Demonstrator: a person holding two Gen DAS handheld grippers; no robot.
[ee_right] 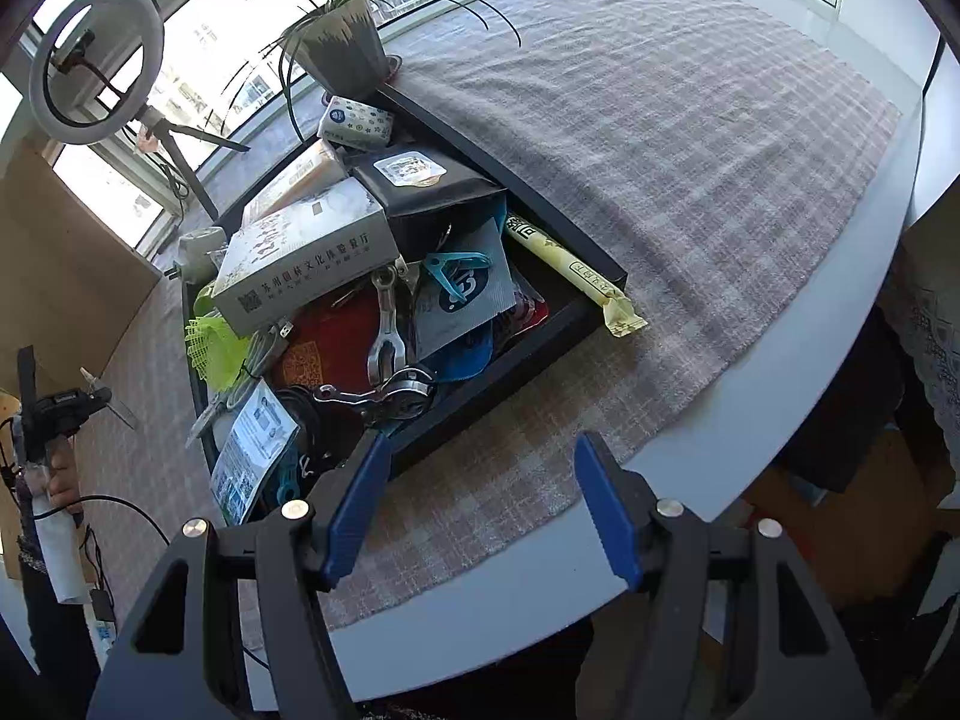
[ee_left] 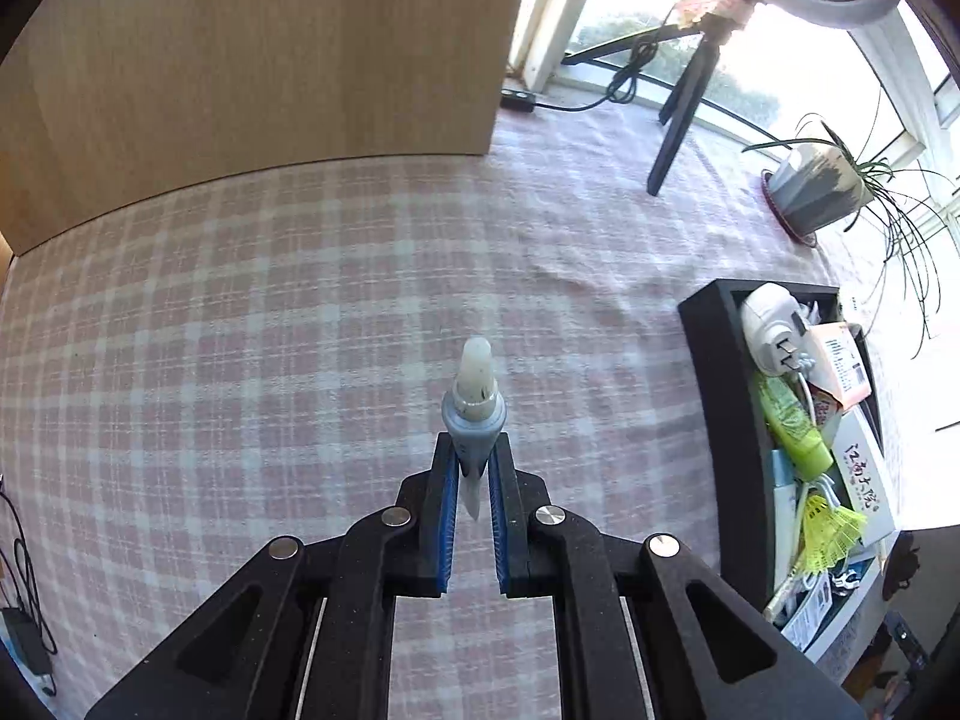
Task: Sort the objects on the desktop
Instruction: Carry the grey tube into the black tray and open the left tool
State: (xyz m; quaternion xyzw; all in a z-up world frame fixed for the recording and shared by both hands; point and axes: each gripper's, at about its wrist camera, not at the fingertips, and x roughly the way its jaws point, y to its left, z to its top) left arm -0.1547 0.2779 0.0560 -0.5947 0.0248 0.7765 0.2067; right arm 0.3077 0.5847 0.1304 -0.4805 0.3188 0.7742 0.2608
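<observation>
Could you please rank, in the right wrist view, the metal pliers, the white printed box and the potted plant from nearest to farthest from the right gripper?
From the right gripper:
1. Metal pliers, at the black tray's near end.
2. White printed box, mid-tray, on the left.
3. Potted plant, beyond the tray, by the window.

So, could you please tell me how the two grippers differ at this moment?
The left gripper is shut on a small grey tube with a whitish cap; the right gripper is open and holds nothing. The left is over bare checked cloth; the right is near the black tray. Both have blue pads.
</observation>
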